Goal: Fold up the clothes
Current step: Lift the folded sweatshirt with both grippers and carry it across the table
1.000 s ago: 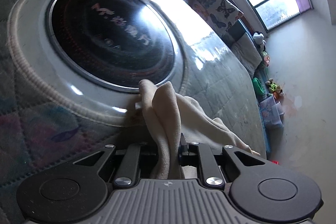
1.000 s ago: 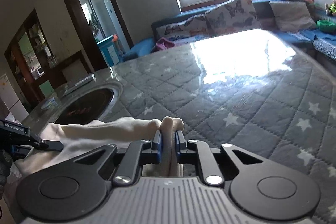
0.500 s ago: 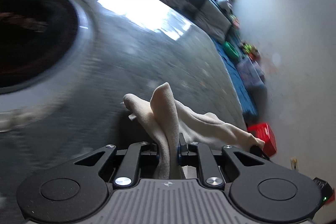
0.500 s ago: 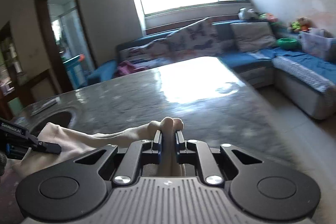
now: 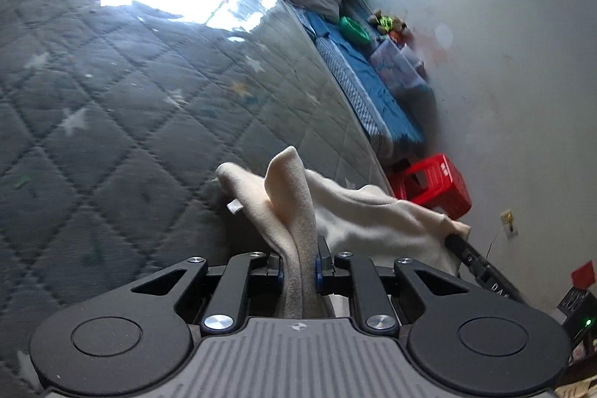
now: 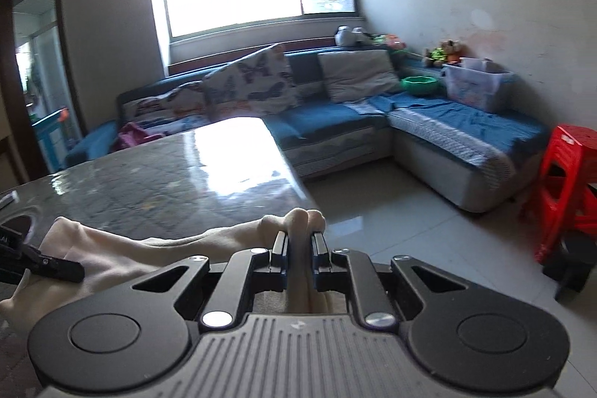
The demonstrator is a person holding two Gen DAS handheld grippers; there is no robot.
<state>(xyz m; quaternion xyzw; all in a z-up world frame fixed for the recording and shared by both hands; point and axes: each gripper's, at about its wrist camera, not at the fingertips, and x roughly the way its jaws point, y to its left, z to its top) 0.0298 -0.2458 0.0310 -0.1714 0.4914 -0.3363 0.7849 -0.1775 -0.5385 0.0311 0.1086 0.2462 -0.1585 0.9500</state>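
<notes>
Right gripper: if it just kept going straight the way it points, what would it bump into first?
Probably nothing nearby. The right gripper, shut on the cream garment, points past the table corner over open floor; the blue sofa looks first, though depth is unclear.

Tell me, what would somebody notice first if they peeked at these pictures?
Probably the cream cloth, pinched at one end by the left hand-held gripper and at the other by the right hand-held gripper, stretched over the near edge of the grey quilted table. After that, the bright red stool on the floor at the right and the blue sofa under the window.
</notes>
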